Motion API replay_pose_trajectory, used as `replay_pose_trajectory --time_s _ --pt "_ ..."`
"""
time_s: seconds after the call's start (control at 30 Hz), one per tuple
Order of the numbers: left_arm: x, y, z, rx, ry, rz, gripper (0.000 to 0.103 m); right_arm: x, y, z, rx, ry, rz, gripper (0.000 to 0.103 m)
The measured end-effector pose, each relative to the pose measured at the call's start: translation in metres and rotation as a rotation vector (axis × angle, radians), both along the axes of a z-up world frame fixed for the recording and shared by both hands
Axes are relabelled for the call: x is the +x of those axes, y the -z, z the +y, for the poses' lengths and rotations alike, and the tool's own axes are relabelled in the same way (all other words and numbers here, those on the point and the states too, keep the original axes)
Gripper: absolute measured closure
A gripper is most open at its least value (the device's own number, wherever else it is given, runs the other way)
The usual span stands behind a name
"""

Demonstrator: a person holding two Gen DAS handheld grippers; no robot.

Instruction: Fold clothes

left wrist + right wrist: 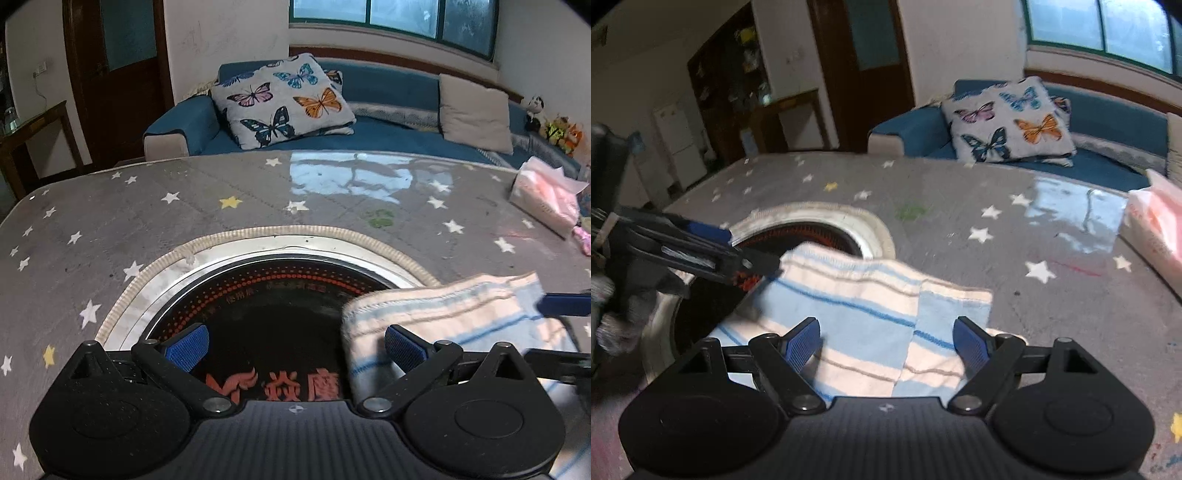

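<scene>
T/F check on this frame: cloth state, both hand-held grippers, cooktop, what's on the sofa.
1. The striped cloth lies partly over the round black cooktop. True.
2. The right hand-held gripper is clamped shut on the cloth. False: its jaws stand open, above the cloth.
3. The left hand-held gripper is open. True.
4. The cloth is spread out in a single flat layer. False: it is folded, with one layer overlapping another.
5. A butterfly-print pillow sits on the blue sofa. True.
6. The tissue pack sits on the cooktop. False: it is on the star-patterned table cover, off to the side.
</scene>
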State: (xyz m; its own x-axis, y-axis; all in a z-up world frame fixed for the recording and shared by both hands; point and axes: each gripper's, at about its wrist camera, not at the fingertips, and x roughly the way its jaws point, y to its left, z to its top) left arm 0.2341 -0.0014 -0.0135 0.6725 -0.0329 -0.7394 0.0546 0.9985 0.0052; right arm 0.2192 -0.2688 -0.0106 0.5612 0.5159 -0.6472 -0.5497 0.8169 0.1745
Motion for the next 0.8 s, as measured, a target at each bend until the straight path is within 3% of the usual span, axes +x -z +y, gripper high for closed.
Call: replay_pose_trajectory --time_s 0.3,0.5,0.67,0.8 --pt "0.01 0.011 0.003 -0.003 -0.03 0.028 0.0 -0.018 -0.006 -0.006 -0.01 0.021 -0.022 0.022" --pt "0.01 0.005 -0.011 0.0 0.015 0.013 0.0 -0.021 -0.011 0.004 0.011 -0.02 -0.039 0.021" --pt "0.016 0.01 -0.026 0.023 0.052 0.034 0.0 -0.012 0.005 0.008 -0.002 -0.018 0.014 0.021" --pt "0.013 0.003 -0.03 -0.002 0.062 0.018 0.0 -0.017 -0.002 0.007 0.005 -0.019 -0.005 0.021"
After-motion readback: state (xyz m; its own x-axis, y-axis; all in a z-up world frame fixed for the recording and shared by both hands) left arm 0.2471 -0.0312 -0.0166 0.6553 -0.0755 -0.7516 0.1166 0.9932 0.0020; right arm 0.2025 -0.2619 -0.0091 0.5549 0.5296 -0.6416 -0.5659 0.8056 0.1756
